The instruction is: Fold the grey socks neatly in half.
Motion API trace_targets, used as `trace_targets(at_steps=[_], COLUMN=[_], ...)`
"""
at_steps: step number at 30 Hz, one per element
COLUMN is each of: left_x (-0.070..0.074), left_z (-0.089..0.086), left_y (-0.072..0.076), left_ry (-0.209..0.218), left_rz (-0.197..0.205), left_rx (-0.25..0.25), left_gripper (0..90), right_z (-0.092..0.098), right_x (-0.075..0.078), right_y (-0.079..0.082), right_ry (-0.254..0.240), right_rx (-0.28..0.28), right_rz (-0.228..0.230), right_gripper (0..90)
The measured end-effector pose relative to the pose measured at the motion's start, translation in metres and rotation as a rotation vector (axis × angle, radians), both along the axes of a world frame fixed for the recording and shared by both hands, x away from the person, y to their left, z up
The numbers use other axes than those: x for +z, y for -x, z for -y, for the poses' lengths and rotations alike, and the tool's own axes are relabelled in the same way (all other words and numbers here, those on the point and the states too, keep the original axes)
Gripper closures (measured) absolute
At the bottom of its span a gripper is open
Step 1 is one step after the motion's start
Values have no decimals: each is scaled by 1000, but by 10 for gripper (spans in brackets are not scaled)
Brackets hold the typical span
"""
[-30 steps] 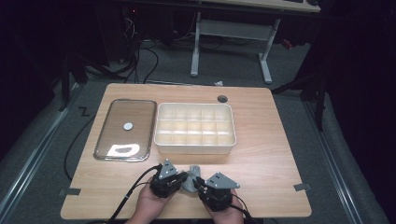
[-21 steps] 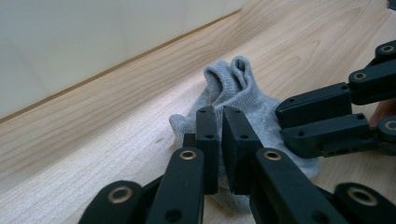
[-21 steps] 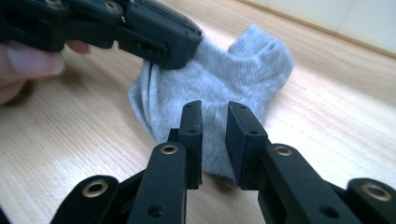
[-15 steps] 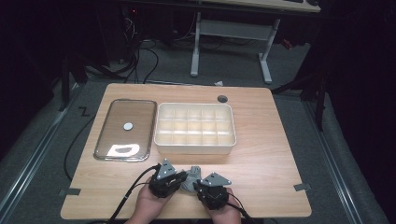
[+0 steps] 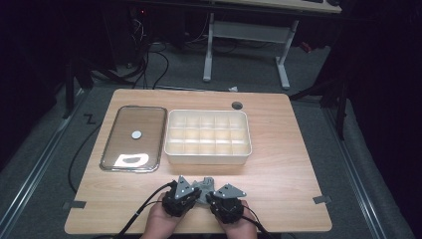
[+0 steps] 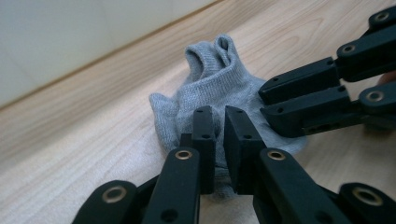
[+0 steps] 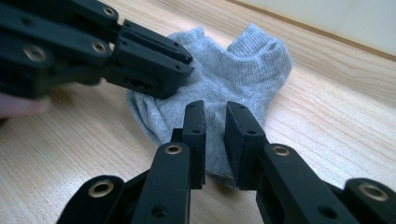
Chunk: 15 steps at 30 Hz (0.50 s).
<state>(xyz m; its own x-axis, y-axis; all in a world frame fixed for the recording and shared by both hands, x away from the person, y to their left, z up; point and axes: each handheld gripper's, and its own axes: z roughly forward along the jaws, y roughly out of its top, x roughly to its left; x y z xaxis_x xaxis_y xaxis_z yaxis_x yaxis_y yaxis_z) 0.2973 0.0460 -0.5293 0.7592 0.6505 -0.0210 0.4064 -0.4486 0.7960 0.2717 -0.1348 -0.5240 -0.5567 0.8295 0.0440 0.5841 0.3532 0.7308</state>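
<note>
A grey sock (image 6: 219, 98) lies crumpled on the tabletop (image 5: 288, 164) near its front edge, at about 6 o'clock from the white tray (image 5: 207, 155) in the high view, between the two hands. The left hand-held gripper (image 6: 215, 135) has its jaws drawn almost together, with a narrow gap between the pads and a fold of sock showing in that gap; whether the pads pinch the cloth cannot be told. The right hand-held gripper (image 7: 215, 135) stands the same way, jaws nearly together over the sock's lower edge, and its grip likewise cannot be told. In each gripper view the other tool comes in from the side, its tips resting on the sock. In the high view a glass lid (image 5: 133, 139) lies at 9 o'clock from the tray, just beside it. The tray's compartments look bare.
</note>
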Motion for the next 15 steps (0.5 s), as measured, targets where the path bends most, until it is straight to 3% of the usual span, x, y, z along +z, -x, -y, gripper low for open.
trace_targets(at_steps=[4, 6, 10, 15], left_x=[-2, -3, -3, -3], left_z=[3, 1, -3, -4], left_y=[4, 2, -1, -3], left_ry=[-27, -3, 25, 40], left_rz=[52, 33, 2, -16], left_rx=[1, 3, 0, 1], left_gripper=[829, 829, 827, 824], right_z=[-1, 0, 4, 12], right_x=[1, 3, 16, 16], right_y=[-1, -2, 2, -4], right_ry=[8, 7, -32, -82], right_rx=[7, 6, -19, -84], right_rz=[-1, -7, 32, -7], right_gripper=[780, 743, 660, 564])
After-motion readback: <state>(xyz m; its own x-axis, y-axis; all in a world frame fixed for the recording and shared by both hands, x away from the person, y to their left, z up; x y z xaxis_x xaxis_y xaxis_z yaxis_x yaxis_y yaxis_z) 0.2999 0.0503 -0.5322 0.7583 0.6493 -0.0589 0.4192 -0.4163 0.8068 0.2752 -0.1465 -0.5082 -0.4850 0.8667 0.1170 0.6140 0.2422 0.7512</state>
